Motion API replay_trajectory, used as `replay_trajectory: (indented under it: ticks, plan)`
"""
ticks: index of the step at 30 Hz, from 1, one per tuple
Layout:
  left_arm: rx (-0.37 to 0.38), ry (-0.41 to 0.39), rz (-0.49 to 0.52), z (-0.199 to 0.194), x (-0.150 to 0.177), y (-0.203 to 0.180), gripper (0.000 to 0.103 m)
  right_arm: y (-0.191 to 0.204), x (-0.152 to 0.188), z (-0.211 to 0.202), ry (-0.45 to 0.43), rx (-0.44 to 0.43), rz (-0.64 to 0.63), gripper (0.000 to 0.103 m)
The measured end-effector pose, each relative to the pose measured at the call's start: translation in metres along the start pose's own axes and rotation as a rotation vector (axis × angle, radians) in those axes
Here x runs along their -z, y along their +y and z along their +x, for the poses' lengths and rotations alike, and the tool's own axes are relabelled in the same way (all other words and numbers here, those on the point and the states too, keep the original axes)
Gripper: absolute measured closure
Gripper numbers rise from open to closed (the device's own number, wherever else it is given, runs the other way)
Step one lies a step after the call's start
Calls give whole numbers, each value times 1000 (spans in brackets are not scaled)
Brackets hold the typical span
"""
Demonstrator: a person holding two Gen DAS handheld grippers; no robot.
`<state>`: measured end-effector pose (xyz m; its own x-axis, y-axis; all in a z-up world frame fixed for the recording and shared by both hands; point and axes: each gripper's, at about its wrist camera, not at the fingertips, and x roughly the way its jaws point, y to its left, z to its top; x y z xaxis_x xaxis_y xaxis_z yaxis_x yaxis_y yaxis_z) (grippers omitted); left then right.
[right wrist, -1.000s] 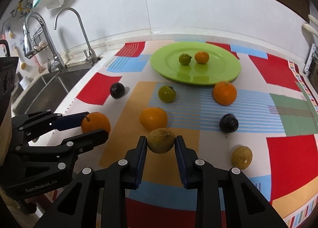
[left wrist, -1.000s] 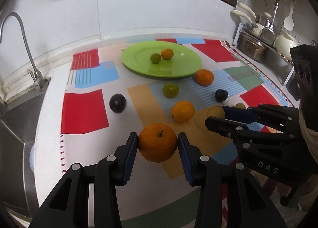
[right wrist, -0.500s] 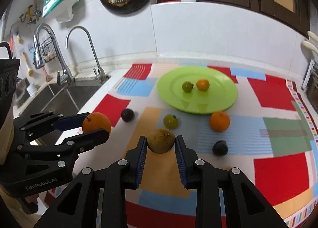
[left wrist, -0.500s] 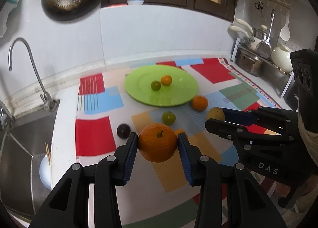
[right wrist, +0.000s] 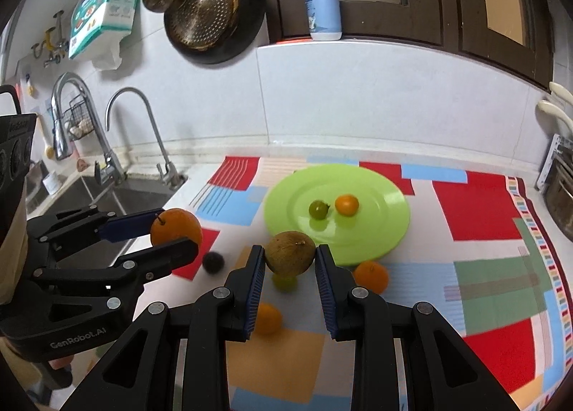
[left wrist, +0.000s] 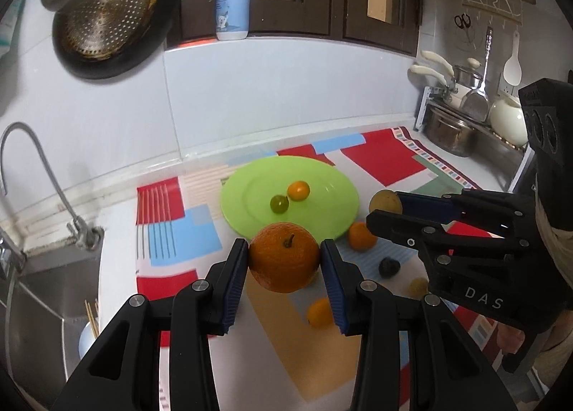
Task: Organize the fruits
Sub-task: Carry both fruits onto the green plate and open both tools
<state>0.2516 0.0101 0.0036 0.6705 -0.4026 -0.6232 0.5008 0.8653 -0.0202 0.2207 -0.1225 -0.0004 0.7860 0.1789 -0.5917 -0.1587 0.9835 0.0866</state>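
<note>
Bright colours showing across the counter
A lime-green plate [right wrist: 379,232] is sitting on a cloth [right wrist: 483,210] patterned in red, blue, green and tan blocks with stripes.

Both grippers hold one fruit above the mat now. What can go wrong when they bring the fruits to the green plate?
1. The large orange is round and pinched only at its sides by the left gripper; it may slip.
2. The two grippers are close, so the right gripper with the brown fruit may bump the left one.
3. On the green plate, a dropped fruit may knock the small green fruit or small orange fruit.
</note>
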Motion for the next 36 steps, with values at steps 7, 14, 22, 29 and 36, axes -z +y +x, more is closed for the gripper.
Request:
replay_trajectory:
  ticks: [7, 14, 22, 29, 36]
  plan:
    - [4, -5, 18, 17, -27, 6, 62, -16, -22, 20, 11, 1, 19, 73]
    - [16, 9, 26, 42, -53, 15, 62, -30, -48, 41, 20, 25, 26, 73]
    - [54, 54, 26, 81, -78, 27, 62, -50, -72, 77, 64, 51, 61, 73]
    - [67, 108, 36, 125, -93, 36, 62, -70, -84, 114, 117, 74, 109, 73]
    - [87, 182, 46, 170, -99, 37, 62, -89, -85, 152, 187, 97, 153, 73]
